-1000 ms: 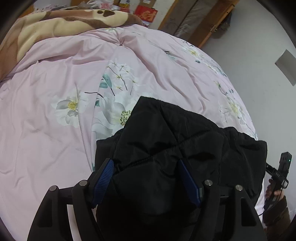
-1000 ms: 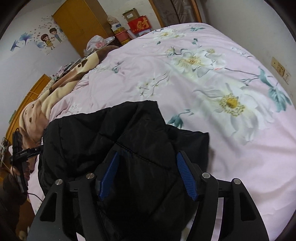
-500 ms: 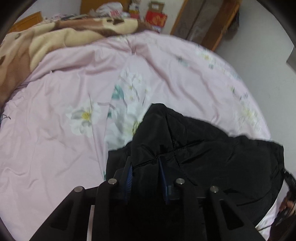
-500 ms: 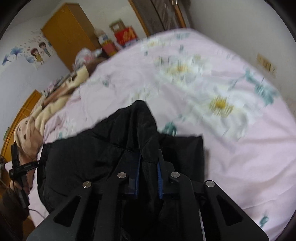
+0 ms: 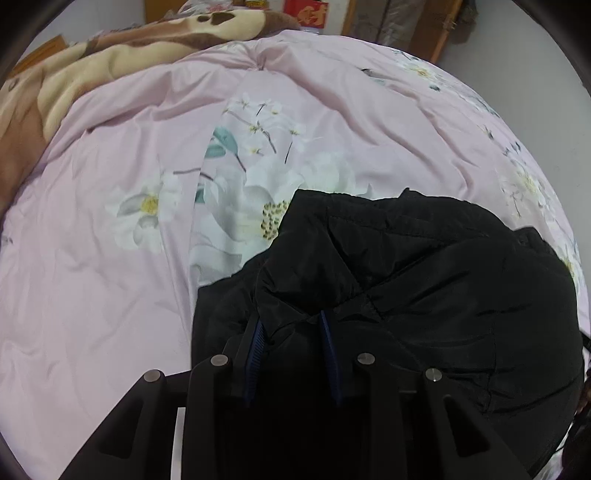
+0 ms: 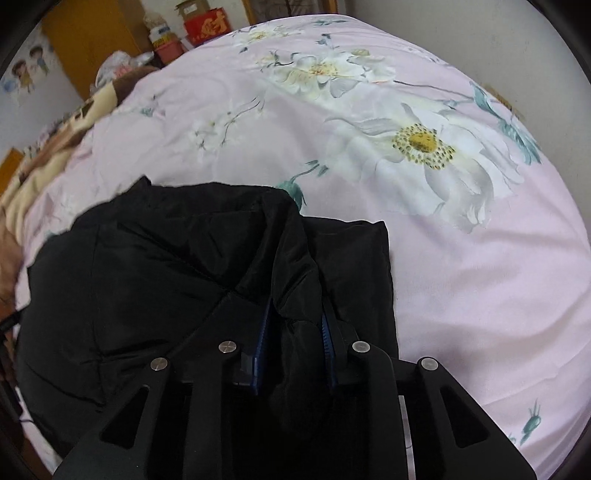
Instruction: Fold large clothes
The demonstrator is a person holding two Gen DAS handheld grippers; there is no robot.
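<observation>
A black padded jacket (image 5: pixel 424 288) lies bunched on the pink floral bed cover (image 5: pixel 110 277), near the bed's front edge. My left gripper (image 5: pixel 291 328) points steeply down at its left part. A raised fold of the black fabric fills the gap between the blue pads, and the jaws are opening slightly. In the right wrist view the same jacket (image 6: pixel 147 266) spreads to the left. My right gripper (image 6: pixel 295 325) pinches a fold at the jacket's right side, and its jaws are also opening a little. The fabric under both grippers is hidden.
The pink cover (image 6: pixel 480 277) stretches far beyond the jacket. A brown and cream blanket (image 5: pixel 92 62) is heaped along the bed's far left. Red boxes (image 6: pixel 207 22) and an orange wardrobe (image 6: pixel 85 40) stand behind the bed. A grey wall (image 6: pixel 443 29) runs along its right side.
Both grippers went from wide open over the jacket to closed on folds of it, sinking closer. Since half a second ago the pads stand slightly wider apart.
</observation>
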